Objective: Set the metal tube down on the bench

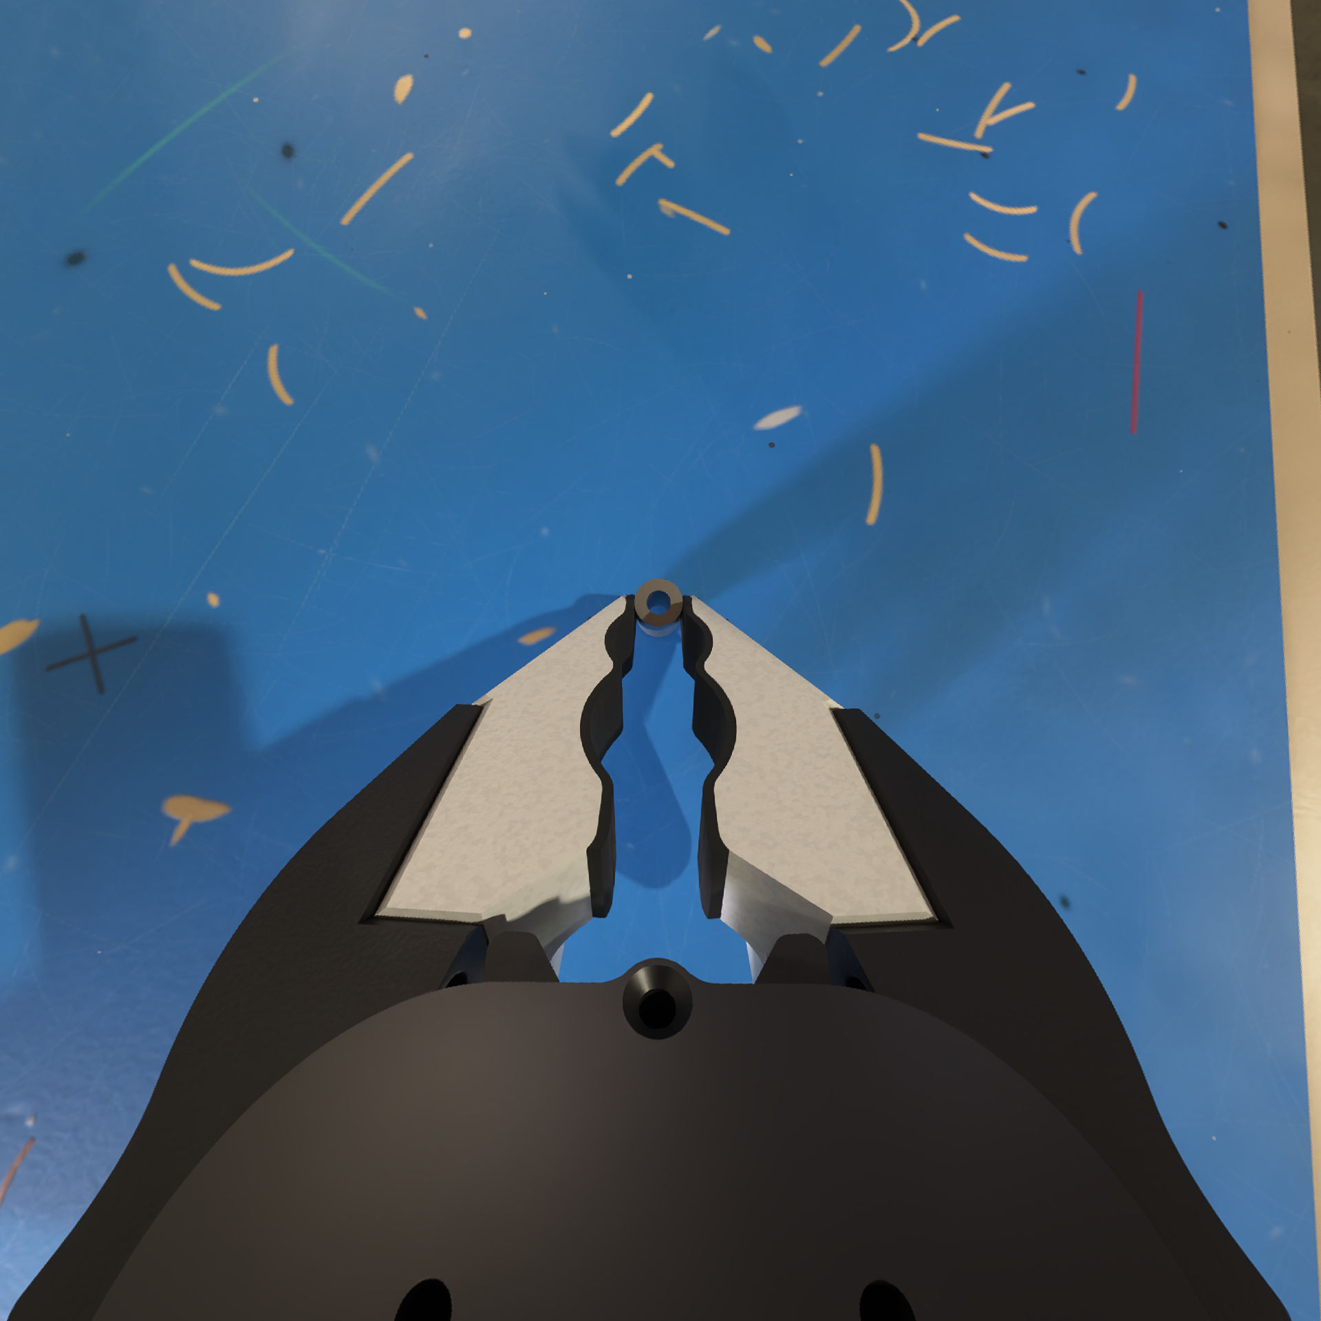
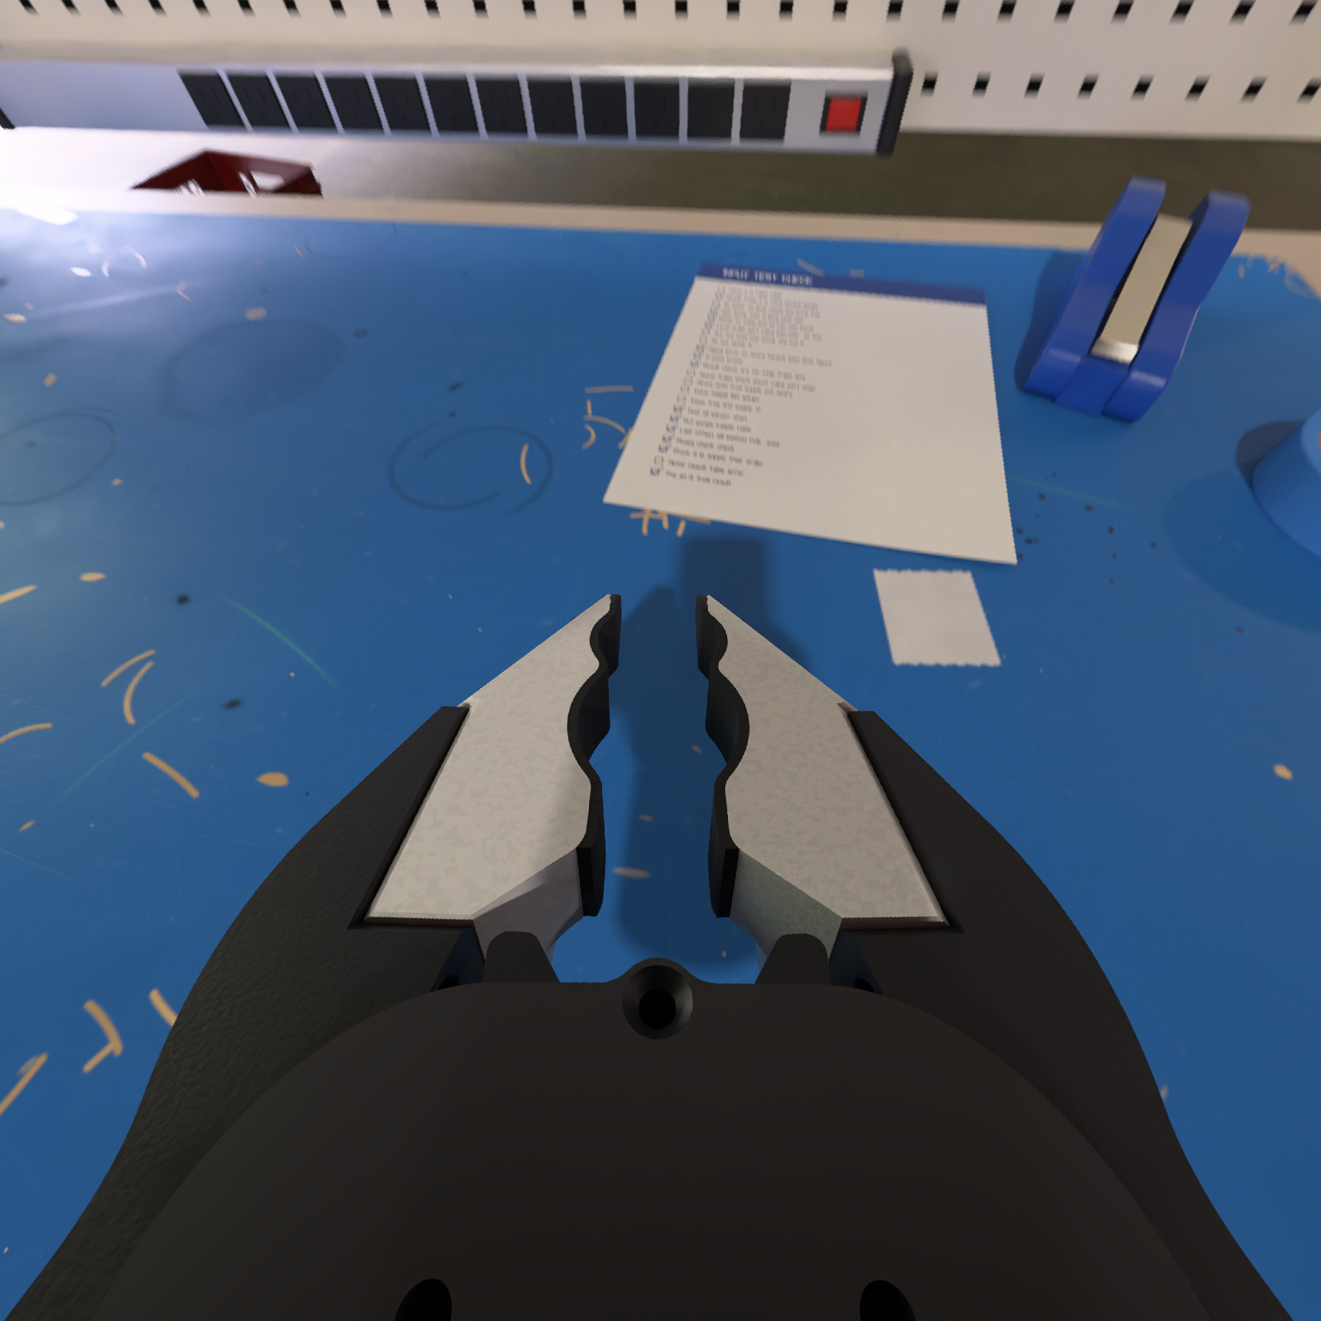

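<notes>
In the left wrist view my left gripper is shut on the metal tube, a small grey tube seen end-on with its round bore facing the camera, pinched at the very fingertips. It hangs above the blue bench mat and casts a shadow on it. In the right wrist view my right gripper is open and empty, with a clear gap between its fingers, above the same blue mat. The tube does not show in the right wrist view.
Tan shavings lie scattered over the mat. The bench's pale edge runs along the right. A printed sheet, a small white patch, a blue holder, a blue round object, a power strip and pegboard lie ahead.
</notes>
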Robot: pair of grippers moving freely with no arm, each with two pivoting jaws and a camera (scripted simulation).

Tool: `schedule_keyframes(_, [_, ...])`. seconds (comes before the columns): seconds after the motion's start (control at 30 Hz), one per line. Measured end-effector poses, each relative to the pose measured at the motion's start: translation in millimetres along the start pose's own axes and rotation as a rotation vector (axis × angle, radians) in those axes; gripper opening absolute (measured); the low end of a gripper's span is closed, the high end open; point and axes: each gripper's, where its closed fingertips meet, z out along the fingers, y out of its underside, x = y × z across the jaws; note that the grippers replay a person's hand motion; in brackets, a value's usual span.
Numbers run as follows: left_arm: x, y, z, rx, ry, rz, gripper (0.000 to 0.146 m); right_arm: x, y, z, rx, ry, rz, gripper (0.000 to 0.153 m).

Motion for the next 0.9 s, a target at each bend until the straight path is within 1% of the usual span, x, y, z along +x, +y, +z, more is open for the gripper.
schedule_keyframes(0.1, [0.1,0.1,0.0,-0.002,-0.005,0.004,0.012,1.9,14.5,7.5,-0.065,-0.006,0.022,0.021])
schedule_keyframes(0.13, [0.2,0.1,0.0,-0.003,-0.007,0.005,0.012,0.8,23.9,11.8,-0.109,-0.017,0.025,0.022])
schedule_keyframes(0.2, [0.5,0.3,-0.3,-0.007,-0.007,0.007,0.012,2.3,41.6,18.5,-0.22,-0.005,0.0,0.027])
schedule_keyframes(0.23, [0.7,0.5,-0.5,-0.009,-0.007,0.009,0.012,4.5,44.4,19.9,-0.237,0.016,-0.021,0.027])
schedule_keyframes(0.3, [0.8,0.5,-0.6,-0.01,-0.006,0.01,0.012,8.7,38.0,18.5,-0.186,0.053,-0.041,0.024])
schedule_keyframes(0.37, [0.8,0.5,-0.5,-0.006,0.0,0.006,0.012,6.6,33.9,17.5,-0.128,0.017,-0.019,0.021])
schedule_keyframes(0.4, [0.8,0.5,-0.5,-0.004,0.004,0.002,0.012,7.8,39.6,18.6,-0.152,0.005,-0.013,0.021])
schedule_keyframes(0.47, [0.8,0.5,-0.6,-0.003,0.007,-0.001,0.012,16.3,44.6,19.1,-0.194,0.058,-0.041,0.021])
schedule_keyframes(0.5, [0.8,0.5,-0.6,-0.004,0.006,0.0,0.012,17.9,39.5,17.6,-0.17,0.081,-0.057,0.02])
schedule_keyframes(0.53, [0.8,0.5,-0.6,-0.005,0.003,0.002,0.012,15.6,29.6,14.9,-0.112,0.081,-0.062,0.019])
schedule_keyframes(0.6, [0.8,0.5,-0.7,-0.005,0.004,0.002,0.012,7.0,13.6,9.8,-0.008,0.042,-0.054,0.018])
schedule_keyframes(0.63, [0.8,0.5,-0.7,-0.004,0.006,-0.001,0.012,5.2,15.0,10.0,-0.02,0.035,-0.052,0.018])
schedule_keyframes(0.7, [0.7,0.6,-0.7,-0.003,0.008,-0.003,0.012,7.0,31.8,14.4,-0.154,0.044,-0.057,0.021])
schedule_keyframes(0.73, [0.7,0.7,-0.6,-0.003,0.007,-0.002,0.012,8.9,35.0,15.6,-0.19,0.054,-0.064,0.022])
schedule_keyframes(0.77, [0.6,0.9,-0.1,-0.005,0.006,-0.002,0.012,8.4,30.0,14.8,-0.158,0.061,-0.067,0.022])
schedule_keyframes(0.8, [0.3,1.3,0.6,-0.006,0.005,0.0,0.012,3.0,19.1,11.2,-0.085,0.042,-0.061,0.022])
schedule_keyframes(0.9, [0.8,1.5,1.2,-0.004,0.007,-0.001,0.012,-34.7,-25.5,-9.8,0.16,-0.114,-0.05,0.024])
